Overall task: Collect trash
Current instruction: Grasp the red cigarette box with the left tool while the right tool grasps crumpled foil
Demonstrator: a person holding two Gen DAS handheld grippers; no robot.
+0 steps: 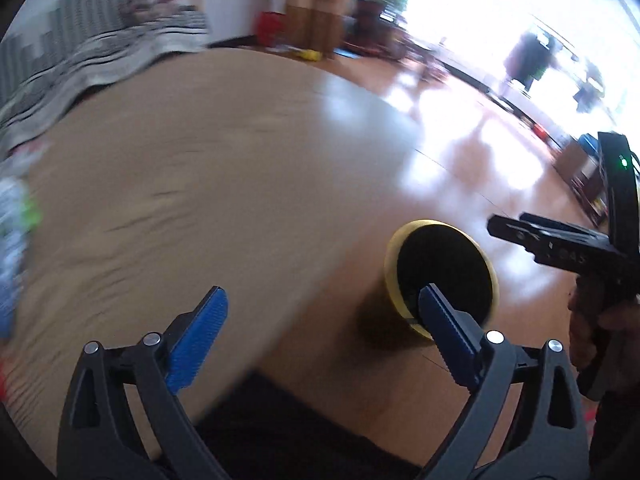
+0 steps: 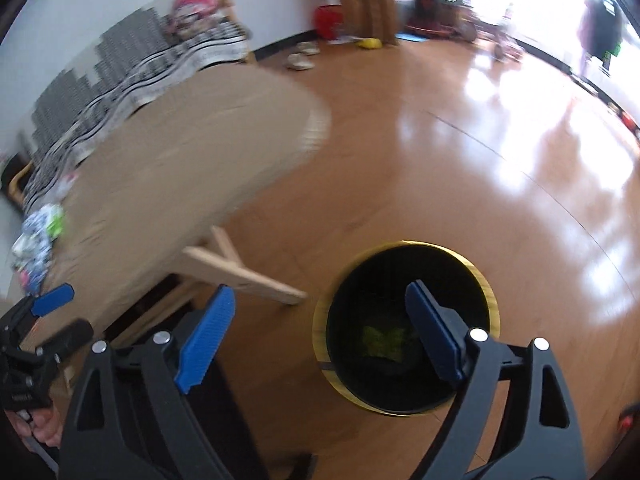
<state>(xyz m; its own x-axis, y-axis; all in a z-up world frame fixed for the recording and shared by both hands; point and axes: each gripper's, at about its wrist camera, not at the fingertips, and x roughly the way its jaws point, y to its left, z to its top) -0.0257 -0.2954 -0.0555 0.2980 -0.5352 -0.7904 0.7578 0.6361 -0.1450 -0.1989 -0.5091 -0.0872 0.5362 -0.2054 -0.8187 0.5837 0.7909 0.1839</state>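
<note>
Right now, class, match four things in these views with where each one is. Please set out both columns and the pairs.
1 trash bin
2 green scrap
3 pile of wrappers
4 red bucket

A on the table's far end
B inside the bin
C on the floor below the right tool
D by the far wall

1-C, 2-B, 3-A, 4-D

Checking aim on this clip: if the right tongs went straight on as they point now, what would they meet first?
Probably the bin: the open right tongs point down toward its mouth, greenish trash inside. Depth is unclear.
</note>
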